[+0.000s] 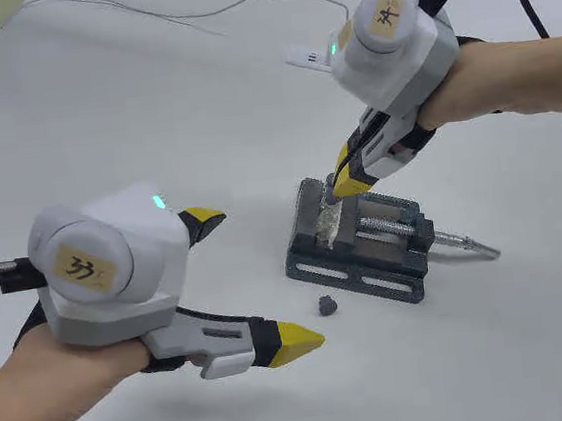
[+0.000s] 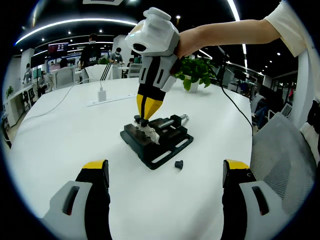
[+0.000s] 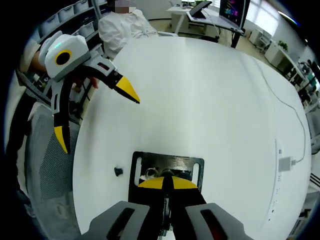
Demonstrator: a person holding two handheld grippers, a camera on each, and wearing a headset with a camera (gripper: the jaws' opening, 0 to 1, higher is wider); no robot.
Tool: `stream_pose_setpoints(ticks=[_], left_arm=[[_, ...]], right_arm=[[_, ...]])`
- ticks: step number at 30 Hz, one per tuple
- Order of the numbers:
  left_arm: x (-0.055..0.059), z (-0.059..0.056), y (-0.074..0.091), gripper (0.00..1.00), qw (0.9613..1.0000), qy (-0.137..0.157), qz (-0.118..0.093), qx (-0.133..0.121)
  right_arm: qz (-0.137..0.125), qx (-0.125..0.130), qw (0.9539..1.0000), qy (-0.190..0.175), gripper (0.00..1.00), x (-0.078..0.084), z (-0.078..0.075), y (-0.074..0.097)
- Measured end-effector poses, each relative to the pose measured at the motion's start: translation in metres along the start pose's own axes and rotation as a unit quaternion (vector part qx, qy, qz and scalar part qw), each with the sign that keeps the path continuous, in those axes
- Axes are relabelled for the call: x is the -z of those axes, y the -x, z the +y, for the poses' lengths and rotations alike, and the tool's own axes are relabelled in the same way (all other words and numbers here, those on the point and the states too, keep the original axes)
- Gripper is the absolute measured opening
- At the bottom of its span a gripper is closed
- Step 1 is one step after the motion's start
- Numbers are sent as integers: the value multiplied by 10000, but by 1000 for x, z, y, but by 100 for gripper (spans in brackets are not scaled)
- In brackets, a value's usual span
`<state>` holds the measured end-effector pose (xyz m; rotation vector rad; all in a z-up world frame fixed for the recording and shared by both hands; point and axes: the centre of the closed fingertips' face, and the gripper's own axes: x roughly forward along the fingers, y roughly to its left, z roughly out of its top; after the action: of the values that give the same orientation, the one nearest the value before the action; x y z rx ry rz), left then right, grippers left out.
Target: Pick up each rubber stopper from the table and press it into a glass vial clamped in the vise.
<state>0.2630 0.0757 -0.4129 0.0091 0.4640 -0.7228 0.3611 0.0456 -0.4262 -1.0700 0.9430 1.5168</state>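
Observation:
A small black vise (image 1: 366,252) stands on the white table with a glass vial (image 1: 327,223) clamped upright in it. My right gripper (image 1: 343,185) points down onto the vial's top, shut on a dark rubber stopper (image 1: 329,181). Its yellow tips (image 3: 167,183) meet over the vise (image 3: 167,162). A loose grey stopper (image 1: 327,306) lies on the table just in front of the vise. My left gripper (image 1: 256,279) hovers open to the left of it, holding nothing. In the left gripper view the loose stopper (image 2: 178,163) lies ahead between the spread jaws, with the vise (image 2: 157,137) behind.
The vise's screw handle (image 1: 466,244) sticks out to the right. A white adapter (image 1: 307,59) with a thin cable lies at the back of the table. The near table edge runs under my left hand. A mesh chair (image 2: 282,150) stands beside the table.

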Motion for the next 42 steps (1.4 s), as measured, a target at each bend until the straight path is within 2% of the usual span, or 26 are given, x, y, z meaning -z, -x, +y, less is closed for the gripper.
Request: stream_pose_setpoints(ticks=[9, 14, 23, 32, 41, 42], left_arm=[[4, -3, -3, 93, 10000, 56, 23, 34], [3, -4, -6, 93, 10000, 83, 9, 53], [3, -5, -11, 93, 9999, 96, 20, 97], [1, -2, -15, 93, 9999, 124, -1, 109], [0, 1, -17, 92, 9998, 171, -34, 94], [1, 2, -17, 92, 9998, 176, -30, 83]], right_arm=[[111, -17, 9999, -38, 0, 0, 4, -2], [189, -3, 9997, 133, 0, 1, 5, -1], [194, -108, 9998, 10, 0, 2, 5, -2], [401, 12, 9986, 353, 0, 2, 4, -4], [385, -23, 9989, 270, 0, 2, 2, -5], [368, -54, 9992, 166, 0, 1, 1, -5]])
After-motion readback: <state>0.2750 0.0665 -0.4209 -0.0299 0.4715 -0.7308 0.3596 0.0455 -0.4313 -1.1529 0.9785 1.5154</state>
